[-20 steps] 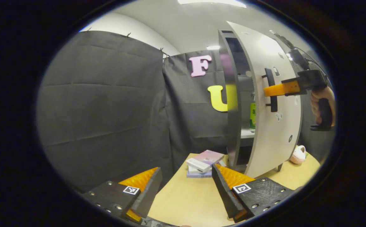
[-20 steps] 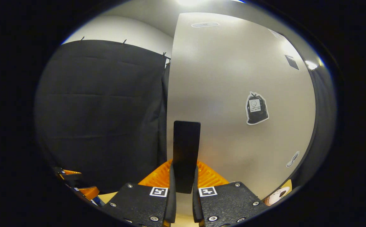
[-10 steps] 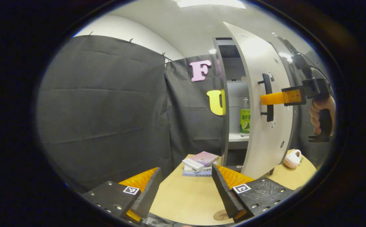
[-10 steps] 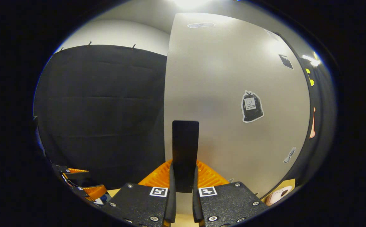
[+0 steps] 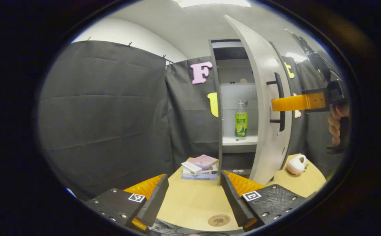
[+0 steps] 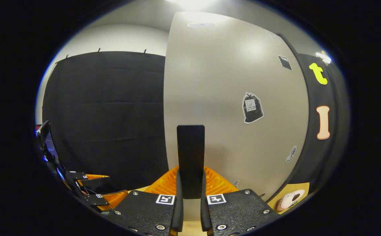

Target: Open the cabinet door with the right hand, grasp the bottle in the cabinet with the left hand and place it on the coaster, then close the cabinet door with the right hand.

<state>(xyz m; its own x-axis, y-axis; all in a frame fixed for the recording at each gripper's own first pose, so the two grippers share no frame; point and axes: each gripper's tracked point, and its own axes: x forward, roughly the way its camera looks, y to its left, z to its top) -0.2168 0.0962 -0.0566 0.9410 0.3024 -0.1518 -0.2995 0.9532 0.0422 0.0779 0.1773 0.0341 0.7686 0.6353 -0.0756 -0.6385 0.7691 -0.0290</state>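
Observation:
The grey cabinet door (image 5: 269, 98) stands swung out, edge-on to the left gripper view. Inside, a green-labelled bottle (image 5: 241, 122) stands upright on a white shelf (image 5: 239, 141). My right gripper (image 6: 190, 193) is shut on the door's black handle (image 6: 190, 157); in the left gripper view that right gripper (image 5: 277, 104) reaches the handle (image 5: 279, 98) from the right, held by a hand (image 5: 336, 123). My left gripper (image 5: 193, 196) hangs open over the wooden table (image 5: 190, 203), far short of the bottle. A round brown coaster (image 5: 219, 220) lies on the table between its fingers.
A stack of books (image 5: 199, 166) lies on the table left of the cabinet base. A small plush toy (image 5: 296, 164) sits at the right, also the plush toy (image 6: 288, 200) in the right gripper view. The left gripper (image 6: 95, 196) appears low left in the right gripper view.
The door has swung further out with my right gripper on its handle, baring the bottle and shelf. The left gripper view has drawn back, and the coaster has come into sight.

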